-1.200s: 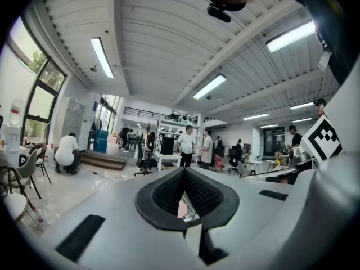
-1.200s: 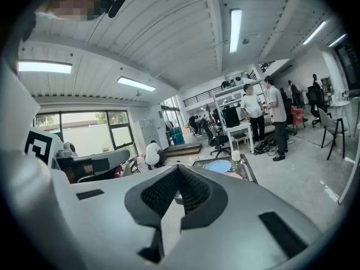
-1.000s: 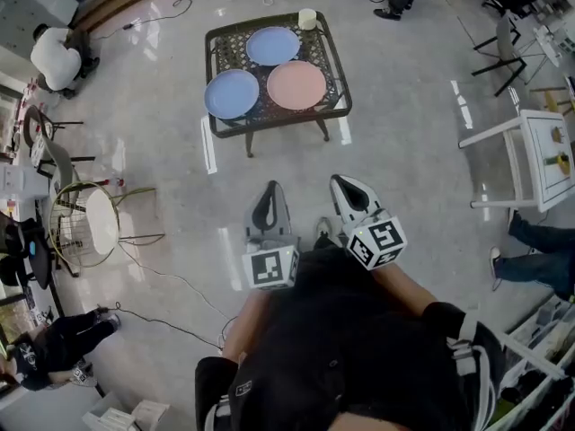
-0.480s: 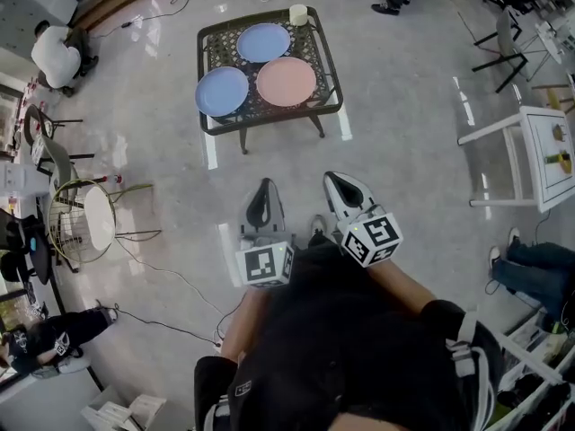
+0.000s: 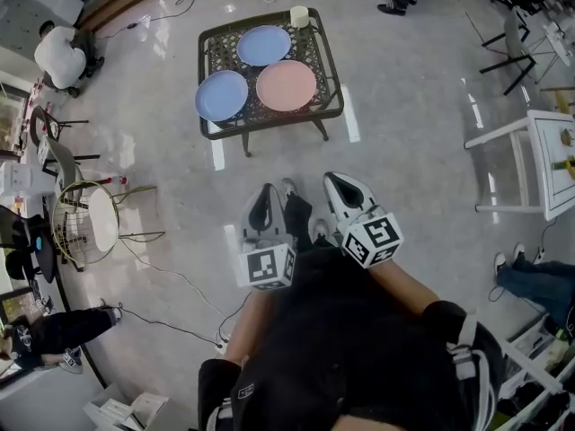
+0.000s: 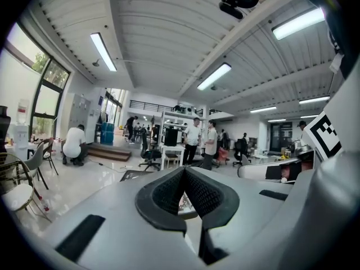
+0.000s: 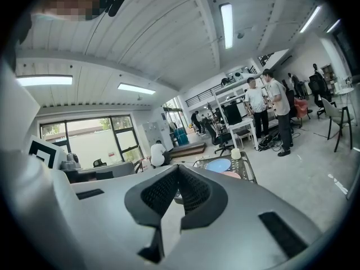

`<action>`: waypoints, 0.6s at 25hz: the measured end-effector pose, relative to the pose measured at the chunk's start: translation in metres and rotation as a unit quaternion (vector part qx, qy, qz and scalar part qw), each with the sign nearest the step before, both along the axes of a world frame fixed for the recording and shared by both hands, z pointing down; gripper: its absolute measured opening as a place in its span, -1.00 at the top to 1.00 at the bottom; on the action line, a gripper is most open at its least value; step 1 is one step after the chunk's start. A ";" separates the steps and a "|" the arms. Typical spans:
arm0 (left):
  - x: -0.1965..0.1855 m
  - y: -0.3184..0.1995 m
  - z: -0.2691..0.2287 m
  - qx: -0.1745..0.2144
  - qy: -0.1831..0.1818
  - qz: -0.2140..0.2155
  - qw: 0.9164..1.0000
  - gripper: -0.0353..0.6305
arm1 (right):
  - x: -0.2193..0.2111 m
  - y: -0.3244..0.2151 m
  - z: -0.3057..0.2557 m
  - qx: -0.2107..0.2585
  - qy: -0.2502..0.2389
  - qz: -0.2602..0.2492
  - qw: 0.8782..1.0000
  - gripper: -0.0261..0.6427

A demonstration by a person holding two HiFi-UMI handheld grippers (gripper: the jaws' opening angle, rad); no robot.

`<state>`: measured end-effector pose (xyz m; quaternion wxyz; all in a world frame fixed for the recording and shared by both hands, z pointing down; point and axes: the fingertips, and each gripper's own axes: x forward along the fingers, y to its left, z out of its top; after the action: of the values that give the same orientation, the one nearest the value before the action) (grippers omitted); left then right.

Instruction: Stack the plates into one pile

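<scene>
Three plates lie side by side on a low dark lattice table ahead on the floor: a blue plate at the left, a second blue plate at the back, and a pink plate at the right. My left gripper and right gripper are held close to my body, well short of the table. Both point forward with their jaws shut and nothing between them. In the right gripper view the table shows past the fingertips with the back blue plate on it.
A cream cup stands at the table's far edge. A round wire chair is at the left, a white table at the right. A cable runs across the floor. People stand and crouch around the room. My shoe shows between the grippers.
The view has shifted as I step toward the table; a foot has come into sight between the grippers. Both grippers stay shut and held in front of me.
</scene>
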<state>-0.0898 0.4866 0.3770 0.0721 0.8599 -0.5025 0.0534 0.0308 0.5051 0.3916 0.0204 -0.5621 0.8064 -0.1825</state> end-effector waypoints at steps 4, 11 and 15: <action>0.008 -0.025 0.011 -0.012 0.005 -0.005 1.000 0.85 | 0.011 -0.022 0.006 -0.005 0.004 0.003 1.000 0.89; 0.024 -0.096 0.032 -0.034 0.015 -0.007 0.999 0.85 | 0.026 -0.088 0.026 -0.024 0.014 -0.001 1.000 0.89; 0.026 -0.144 0.039 -0.049 0.019 -0.009 0.999 0.85 | 0.024 -0.133 0.033 -0.038 0.016 -0.007 0.999 0.89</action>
<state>-0.0641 0.3431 0.4158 0.1240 0.8515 -0.5058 0.0612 0.0552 0.3717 0.4242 -0.0153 -0.5595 0.8031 -0.2043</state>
